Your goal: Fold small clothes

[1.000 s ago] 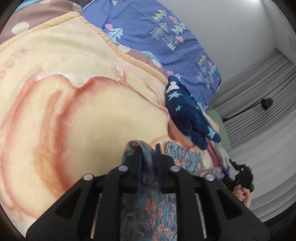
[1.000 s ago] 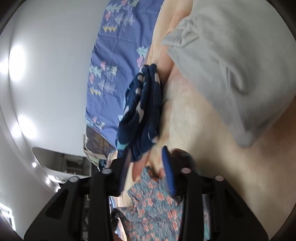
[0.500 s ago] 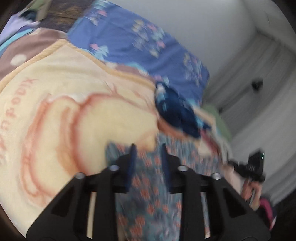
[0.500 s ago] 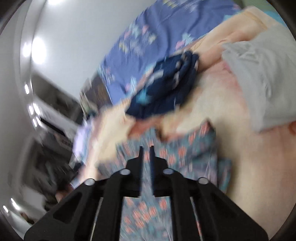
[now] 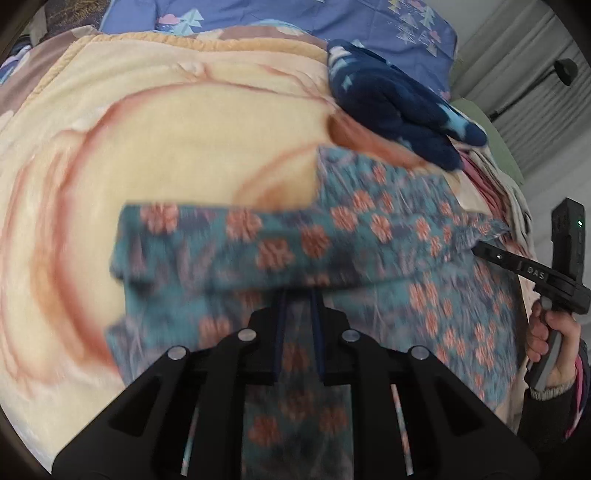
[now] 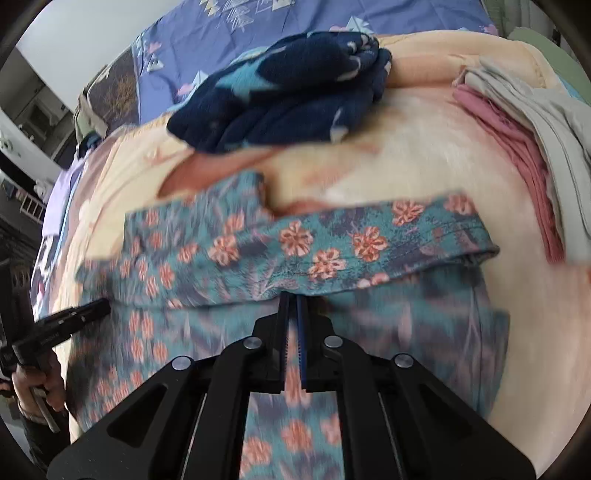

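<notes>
Folding the teal cotton garment with orange flowers [image 6: 295, 240]: top edge carried over.
Left gripper [image 5: 298, 295], just closing, and right gripper [image 6: 292, 299] seemingly both clench its fold; next, lay it flat.

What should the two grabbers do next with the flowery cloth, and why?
Probably carry the pinched edge forward and lay it flat. Both the left gripper and the right gripper are shut on the flowery cloth, whose top band is already turned over but not yet resting smooth on the blanket.

- A home bedroom
- A bed with a cream plush blanket [image 5: 184, 147] and blue tree-print bedding [image 6: 295, 22] at the far side
- Pleated curtains [image 5: 532, 110] at far right
</notes>
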